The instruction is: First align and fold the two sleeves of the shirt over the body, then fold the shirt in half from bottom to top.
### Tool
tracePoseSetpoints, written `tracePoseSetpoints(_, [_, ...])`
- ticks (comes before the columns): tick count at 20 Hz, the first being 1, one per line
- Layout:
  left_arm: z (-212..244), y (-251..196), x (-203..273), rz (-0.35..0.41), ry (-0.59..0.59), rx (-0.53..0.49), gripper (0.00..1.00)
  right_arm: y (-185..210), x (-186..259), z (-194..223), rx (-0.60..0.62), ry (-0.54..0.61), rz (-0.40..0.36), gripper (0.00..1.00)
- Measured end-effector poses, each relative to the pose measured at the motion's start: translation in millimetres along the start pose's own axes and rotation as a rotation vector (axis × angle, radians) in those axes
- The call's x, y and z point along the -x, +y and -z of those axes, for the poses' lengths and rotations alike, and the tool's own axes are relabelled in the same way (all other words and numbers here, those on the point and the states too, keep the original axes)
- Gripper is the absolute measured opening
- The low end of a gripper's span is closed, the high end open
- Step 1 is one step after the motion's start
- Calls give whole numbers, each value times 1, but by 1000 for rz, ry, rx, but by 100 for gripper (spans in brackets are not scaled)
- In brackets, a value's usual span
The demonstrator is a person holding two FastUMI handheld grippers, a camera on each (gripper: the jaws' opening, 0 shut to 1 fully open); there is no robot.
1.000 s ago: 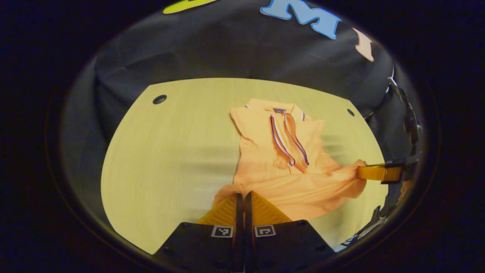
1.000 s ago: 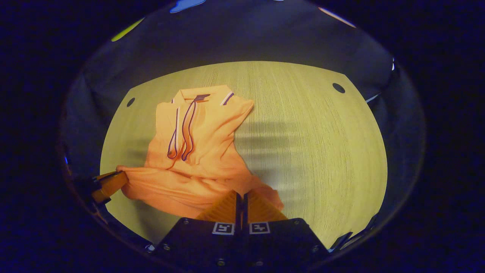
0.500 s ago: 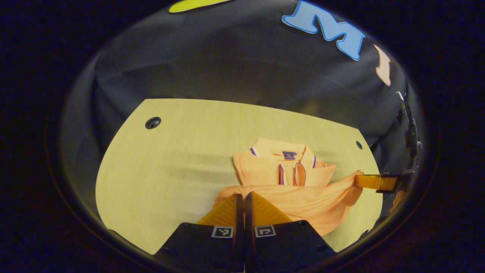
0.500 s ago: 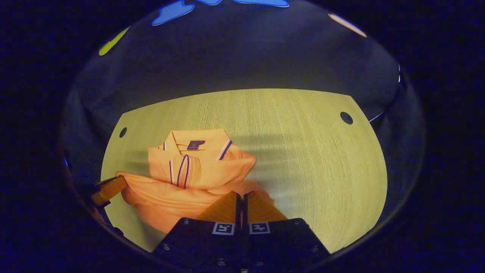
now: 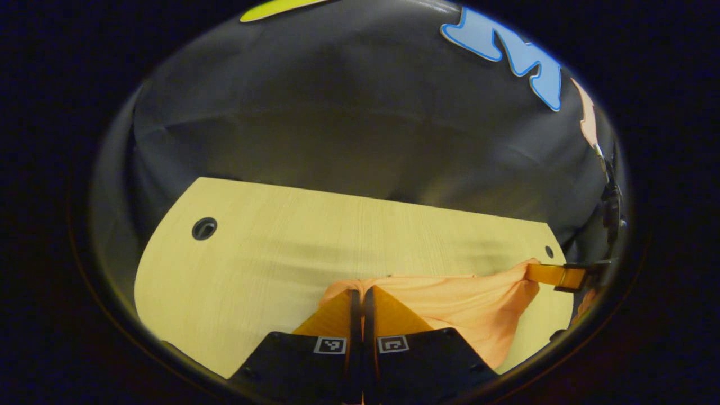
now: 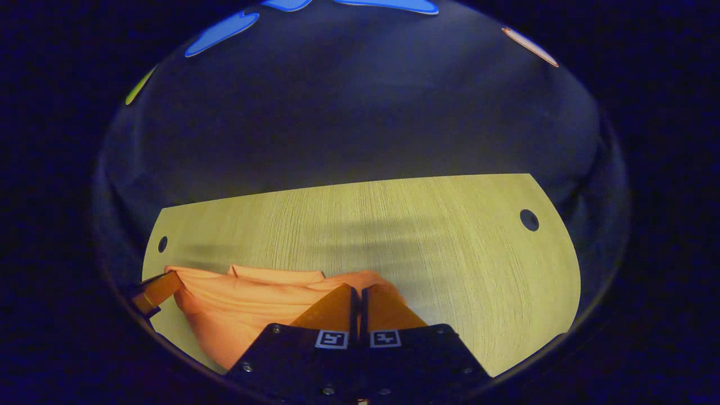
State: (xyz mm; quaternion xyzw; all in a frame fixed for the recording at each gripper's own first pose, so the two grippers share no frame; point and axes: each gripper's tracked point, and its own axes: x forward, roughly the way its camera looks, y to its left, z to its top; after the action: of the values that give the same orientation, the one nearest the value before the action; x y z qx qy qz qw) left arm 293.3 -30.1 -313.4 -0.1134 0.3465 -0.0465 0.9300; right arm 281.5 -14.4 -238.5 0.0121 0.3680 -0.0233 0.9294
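An orange shirt [image 5: 450, 304] hangs stretched between the two grippers over the pale wooden table [image 5: 270, 253]. My left gripper [image 5: 358, 293] is shut on one bottom corner of the shirt. My right gripper [image 6: 355, 291] is shut on the other bottom corner, with the shirt [image 6: 242, 304] spreading to its left. In the left gripper view the right gripper [image 5: 554, 274] pinches the cloth at the far right. In the right gripper view the left gripper [image 6: 160, 287] pinches it at the far left. The raised hem hides the collar and placket, save a sliver of collar [image 6: 275, 275].
The table has a round cable hole near each far corner [image 5: 203, 228] [image 6: 529, 220]. The black cloth wall stands just behind the table's far edge. Bare tabletop [image 6: 450, 253] stretches to the right of the shirt in the right gripper view.
Both grippers have carried the shirt's bottom edge up and toward the collar. The collar and striped placket, plain a second ago, are now covered by the lifted cloth.
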Motion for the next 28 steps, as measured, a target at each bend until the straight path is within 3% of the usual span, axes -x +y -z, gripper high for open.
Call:
tracePoseSetpoints(3, [-7,3,-27,-8,-12,-16,3,-1,-25,-8,3,-7,10,0])
tracePoseSetpoints(5, [-4,3,-43,-15,-9,-36,8,-1,-39,-4,4,1,15,0])
tracePoseSetpoints(7, [5,6,-55,-21,11,-45,3,1,-48,2,0,22,20,2])
tracePoseSetpoints(14, [22,4,-61,-60,63,-39,6,4,-68,11,-15,47,-5,0])
tracePoseSetpoints(15, [21,4,-61,-57,57,-39,7,5,-66,12,-21,53,-14,5])
tracePoseSetpoints(17, [23,-5,-61,-35,68,-39,24,4,-64,14,-24,62,-32,13])
tracePoseSetpoints(18, [25,-5,-60,-51,72,-48,40,5,-62,15,-24,63,-42,17])
tracePoseSetpoints(19, [25,-8,-58,-42,71,-45,43,5,-60,14,-18,58,-40,33])
tracePoseSetpoints(21, [18,-2,-51,-45,48,-34,51,2,-51,9,-5,23,-29,37])
tracePoseSetpoints(28, [-8,-8,17,-38,-24,-42,54,6,11,-8,33,-62,-36,37])
